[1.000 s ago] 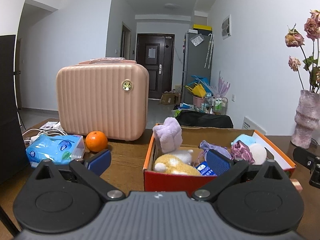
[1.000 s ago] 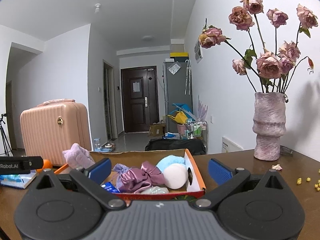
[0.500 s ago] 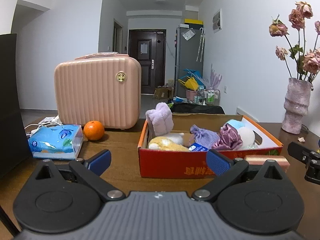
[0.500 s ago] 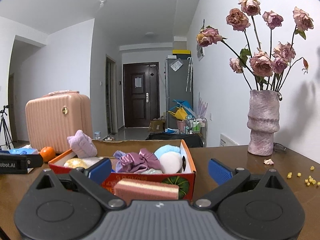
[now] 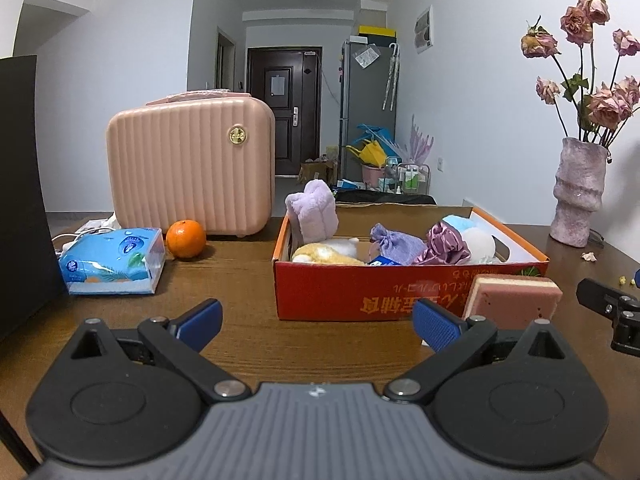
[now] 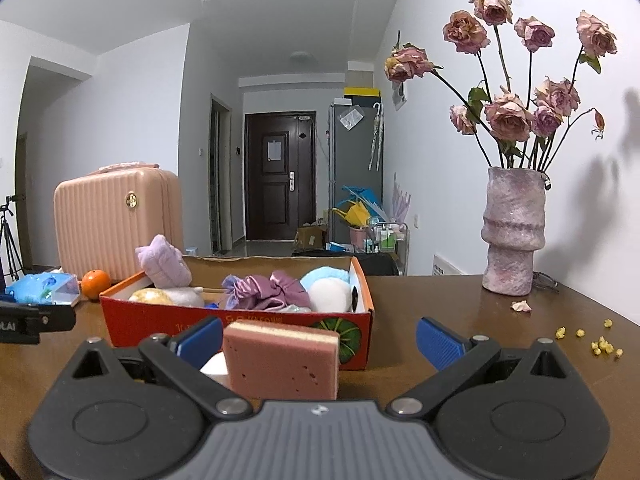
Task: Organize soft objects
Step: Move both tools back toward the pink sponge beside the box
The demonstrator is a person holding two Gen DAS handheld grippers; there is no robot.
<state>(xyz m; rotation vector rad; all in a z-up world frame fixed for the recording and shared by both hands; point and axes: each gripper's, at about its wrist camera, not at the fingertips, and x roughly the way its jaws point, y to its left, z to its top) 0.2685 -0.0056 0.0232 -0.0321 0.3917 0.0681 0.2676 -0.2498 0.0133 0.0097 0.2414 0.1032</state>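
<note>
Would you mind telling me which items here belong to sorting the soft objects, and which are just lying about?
Part of the job: sponge; red cardboard box; purple plush; satin scrunchie; white puff.

Just lying about: pink suitcase; orange; tissue pack; vase of dried roses.

Only "OLAI" reads, on the left gripper [image 6: 24,326]; the box [image 5: 400,300] print stays illegible.
</note>
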